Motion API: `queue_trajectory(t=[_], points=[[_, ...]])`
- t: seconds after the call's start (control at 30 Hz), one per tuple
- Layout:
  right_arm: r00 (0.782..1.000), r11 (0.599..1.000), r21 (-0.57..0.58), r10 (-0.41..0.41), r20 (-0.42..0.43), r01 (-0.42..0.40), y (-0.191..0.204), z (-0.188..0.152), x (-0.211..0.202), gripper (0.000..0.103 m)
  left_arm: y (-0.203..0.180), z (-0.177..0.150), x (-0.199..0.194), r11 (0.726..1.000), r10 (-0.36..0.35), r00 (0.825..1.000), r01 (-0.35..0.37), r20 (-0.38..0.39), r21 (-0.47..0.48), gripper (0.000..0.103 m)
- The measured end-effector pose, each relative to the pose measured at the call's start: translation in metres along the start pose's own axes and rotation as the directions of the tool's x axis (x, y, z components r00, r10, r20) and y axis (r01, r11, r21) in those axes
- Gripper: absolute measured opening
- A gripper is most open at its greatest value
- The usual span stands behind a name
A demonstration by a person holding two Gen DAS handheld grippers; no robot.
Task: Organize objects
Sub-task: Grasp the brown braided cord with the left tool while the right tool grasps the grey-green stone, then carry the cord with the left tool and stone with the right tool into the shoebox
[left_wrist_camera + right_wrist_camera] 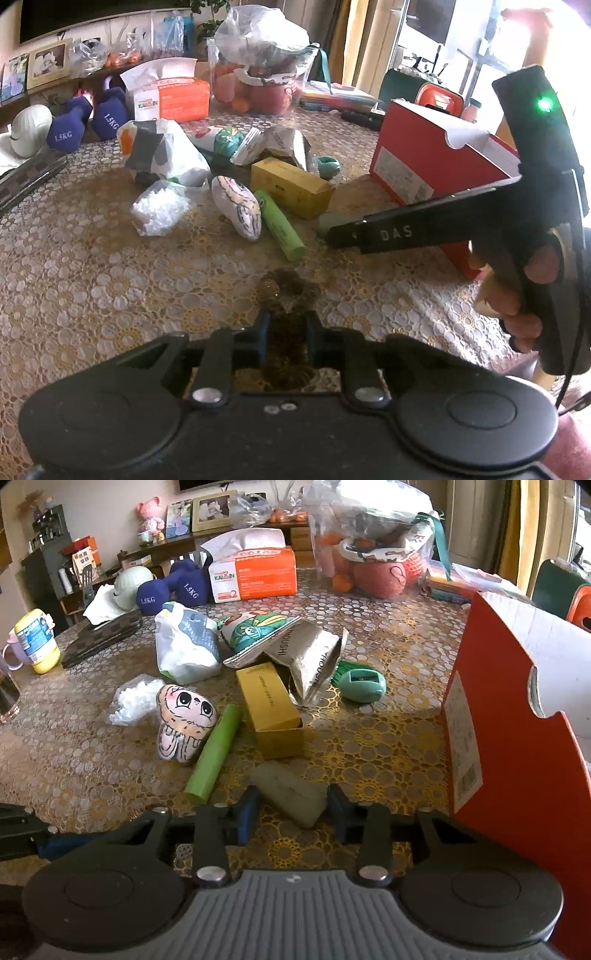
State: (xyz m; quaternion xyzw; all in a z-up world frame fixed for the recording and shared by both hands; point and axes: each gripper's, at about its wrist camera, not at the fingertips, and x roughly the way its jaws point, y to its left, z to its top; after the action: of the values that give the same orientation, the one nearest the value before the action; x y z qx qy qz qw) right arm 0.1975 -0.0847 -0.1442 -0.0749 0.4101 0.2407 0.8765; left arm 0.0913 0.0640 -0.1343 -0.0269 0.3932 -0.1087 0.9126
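— Where did you have the two claws at that moment?

— My left gripper [286, 334] was pinched nearly shut on a small brown frilly thing [286, 291] — a hair tie or a bit of trim, I couldn't tell which — lying on the lace tablecloth [92, 266]. My right gripper [291, 812] stood narrow around a pale grey-green block [291, 794], one pad touching each side as far as I could judge, the block resting flat on the cloth, just left of the red box [517, 738].

— And how did you mean to do the lift well?

— Squarely and slowly. The block sat slantwise between the fingers, so I judged it might twist out if I pulled up fast; I wanted a firm squeeze first, then a straight rise and a short carry over the box's near wall. The brown piece looked soft and light, so it needed only a gentle hold.

— Anything in the way?

— The green tube [214, 753] lay just beside the right gripper's left finger, and the yellow carton [269, 709] was close ahead; a careless swing could have knocked either. The cartoon-faced pouch [183, 723], the white bag [186, 646] and the silver foil packet [314, 653] crowded the middle. The blue dumbbells [170, 587] and tissue pack [255, 572] stood well apart at the back.
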Motion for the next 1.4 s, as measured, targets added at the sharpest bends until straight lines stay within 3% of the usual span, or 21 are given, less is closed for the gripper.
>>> queue_trajectory(t=[0.2,0.93,1.4], points=[[1.000,1.000,0.020,-0.006,-0.002,0.006,-0.001,-0.005,-0.006,0.025,-0.002,0.002,0.000,1.000,0.010,1.000,-0.010,0.001,0.004,0.015],[0.999,0.998,0.067,0.008,0.052,-0.012,-0.003,-0.026,-0.087,0.021,-0.023,0.022,-0.031,1.000,-0.001,1.000,0.000,-0.013,-0.008,0.014],[0.988,0.992,0.102,0.063,0.141,-0.077,-0.025,-0.029,-0.166,0.021,-0.061,0.056,-0.073,0.998,-0.058,0.998,0.058,0.000,0.023,0.014]])
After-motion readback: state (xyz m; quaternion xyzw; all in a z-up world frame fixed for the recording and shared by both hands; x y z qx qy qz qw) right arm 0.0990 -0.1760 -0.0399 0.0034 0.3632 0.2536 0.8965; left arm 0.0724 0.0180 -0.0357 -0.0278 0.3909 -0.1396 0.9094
